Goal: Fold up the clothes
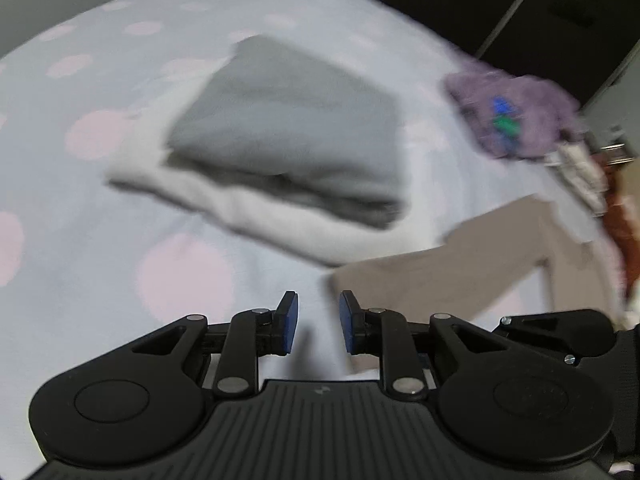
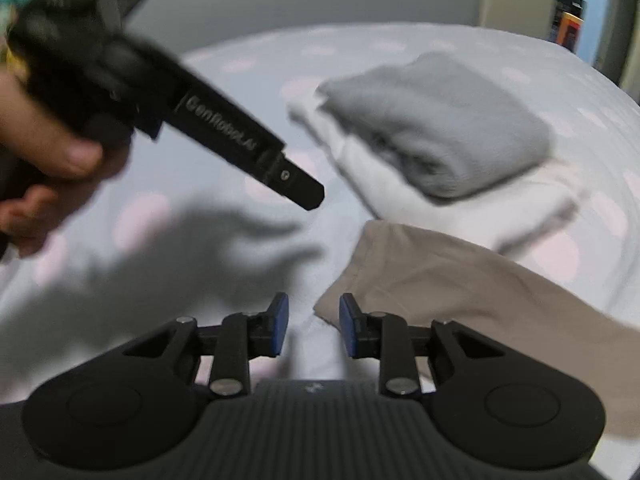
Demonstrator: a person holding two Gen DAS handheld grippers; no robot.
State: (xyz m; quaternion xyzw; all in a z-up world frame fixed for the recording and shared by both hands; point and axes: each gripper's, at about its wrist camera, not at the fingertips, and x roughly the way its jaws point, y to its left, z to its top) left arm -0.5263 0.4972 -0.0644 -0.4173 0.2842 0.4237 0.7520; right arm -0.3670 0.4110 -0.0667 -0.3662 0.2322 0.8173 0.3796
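Showing only leftward: purple garment (image 1: 516, 120)

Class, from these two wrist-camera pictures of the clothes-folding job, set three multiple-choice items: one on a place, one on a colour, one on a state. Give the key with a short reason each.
1. Where does the folded grey garment lie?
A. on the folded white garment
B. under the beige garment
C. on the floor

2. What colour are the spots on the bedsheet?
A. green
B. pink
C. black

3. How do the jaws of the right gripper stand?
A. shut on the beige garment
B. shut on nothing
C. open, holding nothing

Key:
1 A: the grey one sits on top of the white one in both views.
2 B: pale pink dots on light blue.
3 C: sheet shows in the gap between the pads, and the beige garment only reaches one pad.
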